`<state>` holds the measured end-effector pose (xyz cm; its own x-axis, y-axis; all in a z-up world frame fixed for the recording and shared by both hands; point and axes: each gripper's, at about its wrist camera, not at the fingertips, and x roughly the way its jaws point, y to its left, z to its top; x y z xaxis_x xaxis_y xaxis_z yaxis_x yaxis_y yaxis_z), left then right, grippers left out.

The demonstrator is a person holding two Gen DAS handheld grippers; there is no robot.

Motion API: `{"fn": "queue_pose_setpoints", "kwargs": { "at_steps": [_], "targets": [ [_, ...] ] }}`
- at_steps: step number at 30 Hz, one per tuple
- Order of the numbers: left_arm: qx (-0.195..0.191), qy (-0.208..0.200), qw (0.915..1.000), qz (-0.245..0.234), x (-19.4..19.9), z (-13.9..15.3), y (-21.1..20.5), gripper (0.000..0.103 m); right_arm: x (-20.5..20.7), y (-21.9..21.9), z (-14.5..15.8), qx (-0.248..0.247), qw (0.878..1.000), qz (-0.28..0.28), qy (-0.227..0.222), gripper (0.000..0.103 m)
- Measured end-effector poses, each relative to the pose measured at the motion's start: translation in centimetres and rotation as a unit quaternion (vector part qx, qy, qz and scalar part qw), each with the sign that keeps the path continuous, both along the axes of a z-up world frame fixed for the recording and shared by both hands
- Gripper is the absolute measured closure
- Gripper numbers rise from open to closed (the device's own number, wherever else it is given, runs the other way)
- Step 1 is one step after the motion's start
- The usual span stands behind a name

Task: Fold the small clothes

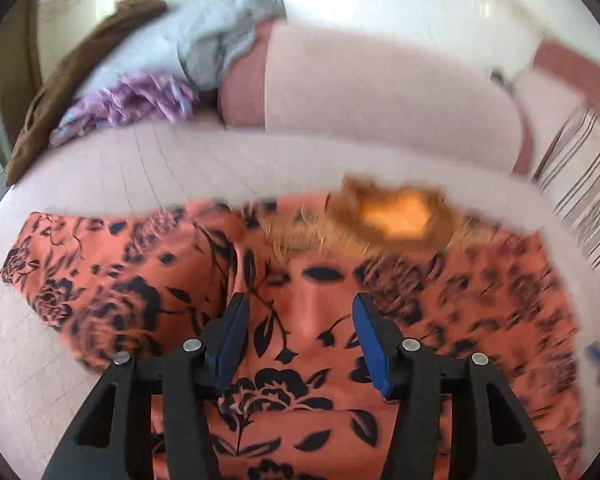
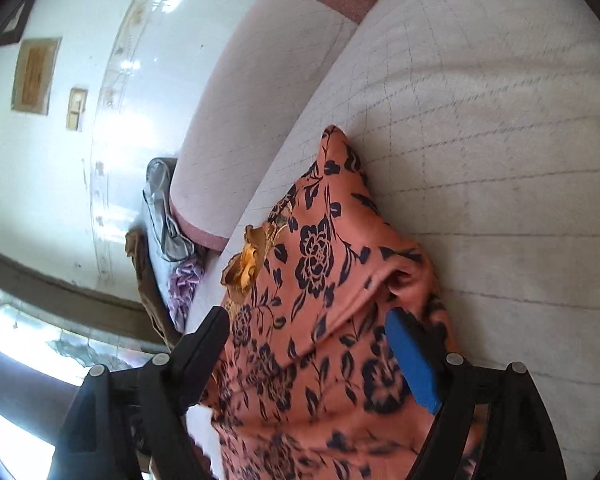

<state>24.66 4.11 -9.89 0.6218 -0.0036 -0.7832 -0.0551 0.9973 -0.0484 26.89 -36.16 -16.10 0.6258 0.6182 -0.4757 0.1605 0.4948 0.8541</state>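
Observation:
A salmon-orange garment (image 1: 188, 288) with a dark floral print lies spread on a pale quilted mattress (image 1: 140, 160). Its golden embroidered neckline (image 1: 400, 216) faces the far side. My left gripper (image 1: 300, 300) hovers over the middle of the cloth, blue pads apart, nothing pinched. In the right wrist view the same garment (image 2: 332, 264) is bunched into folds, with the neckline (image 2: 248, 264) at its left edge. My right gripper (image 2: 306, 314) stands wide open; cloth lies loosely between its fingers, and the pads do not press on it. The left wrist view is blurred.
A pink bolster cushion (image 1: 380, 88) lies along the far side of the mattress. A heap of grey, purple and brown clothes (image 1: 148, 80) sits at the bolster's left end, seen also as a clothes heap (image 2: 168, 216). A white tiled wall (image 2: 60, 160) rises behind.

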Motion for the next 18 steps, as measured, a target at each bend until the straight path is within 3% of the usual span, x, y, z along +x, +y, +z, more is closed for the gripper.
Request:
{"fn": "queue_pose_setpoints", "kwargs": {
  "at_steps": [2, 5, 8, 9, 10, 11, 12, 14, 15, 18],
  "targets": [
    [0.005, 0.048, 0.9988, 0.009, 1.4, -2.5, 0.6, 0.049, -0.1, -0.9, 1.1, -0.02, 1.0, -0.008, -0.012, 0.02],
    [0.047, 0.025, 0.9985, -0.007, 1.7, -3.2, 0.1, 0.047, 2.2, -1.8, 2.3, -0.054, 0.998, -0.017, -0.025, 0.02],
    [0.036, 0.026, 0.999, -0.004, 1.8, -3.2, 0.3, 0.047, 7.4, -0.7, 0.7, -0.114, 0.993, 0.024, 0.004, 0.022],
    [0.032, 0.027, 0.9991, -0.004, 2.0, -3.2, 0.5, 0.047, 8.8, 0.0, 0.1, -0.117, 0.992, 0.047, 0.017, 0.031],
    [0.032, 0.026, 0.9991, -0.007, 2.0, -3.1, 0.6, 0.047, 10.1, 1.3, -1.0, -0.138, 0.986, 0.089, 0.034, 0.069],
    [0.034, 0.024, 0.9991, -0.01, 2.0, -3.1, 0.7, 0.047, 10.7, 2.4, -1.8, -0.192, 0.973, 0.115, 0.054, 0.084],
    [0.036, 0.021, 0.999, -0.016, 1.9, -3.0, 0.8, 0.047, 10.6, 2.5, -2.2, -0.214, 0.968, 0.115, 0.057, 0.087],
    [0.035, 0.016, 0.9991, -0.02, 2.3, -3.8, 0.9, 0.047, 9.6, 0.5, -3.3, -0.156, 0.983, 0.073, 0.062, 0.089],
    [0.034, 0.014, 0.9991, -0.022, 2.5, -3.9, 1.0, 0.047, 8.7, -0.8, -4.3, -0.101, 0.992, 0.039, 0.069, 0.089],
    [0.029, 0.012, 0.9993, -0.022, 1.6, -3.6, 0.6, 0.047, 7.6, -1.6, -4.9, -0.034, 0.997, -0.002, 0.075, 0.082]
  ]
}}
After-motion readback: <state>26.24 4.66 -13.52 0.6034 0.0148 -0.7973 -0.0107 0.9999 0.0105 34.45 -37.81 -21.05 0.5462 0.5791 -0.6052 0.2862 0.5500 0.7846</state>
